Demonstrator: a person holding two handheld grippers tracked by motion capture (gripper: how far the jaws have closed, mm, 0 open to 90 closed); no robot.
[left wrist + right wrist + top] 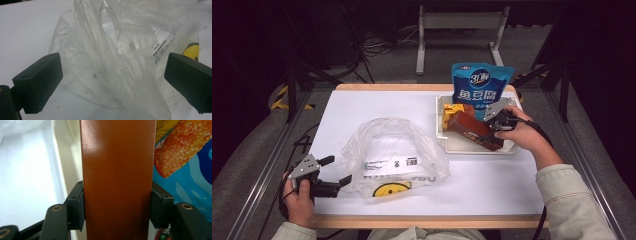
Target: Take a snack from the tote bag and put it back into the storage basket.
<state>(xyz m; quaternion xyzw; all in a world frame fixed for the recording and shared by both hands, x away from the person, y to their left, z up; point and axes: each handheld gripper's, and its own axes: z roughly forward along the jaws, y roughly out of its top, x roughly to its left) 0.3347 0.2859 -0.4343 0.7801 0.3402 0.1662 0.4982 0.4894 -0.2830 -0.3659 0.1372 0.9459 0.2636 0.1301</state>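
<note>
One brown box [473,130] lies tilted in the white tray [472,146] at the right side of the worktop [492,180], and the right gripper [492,127] has it clamped: in the right gripper view the two black fingers [76,206] press flat against the box's long sides, one on each, with the glossy brown face [117,177] running straight up between them. The right hand [524,136] reaches in over the tray's near right corner.

The tray holds more than the box. One blue snack pouch [479,85] with white lettering stands upright at the tray's far edge, and one yellow-orange packet [451,113] sits just behind the box; there may be further items under these, but the high view is too coarse to count them.

One crumpled clear plastic bag [392,155] rests in the middle of the worktop, well apart from the tray, with a barcode label and a yellow smiley print [389,189] on its near side. The left gripper [337,170] sits low at the bag's left edge, held in the left hand [299,197]. Its two fingers [37,80] stand wide apart and grip nothing; in the left gripper view the bag's folds [120,62] rise beyond and between them, untouched by either pad.
</note>
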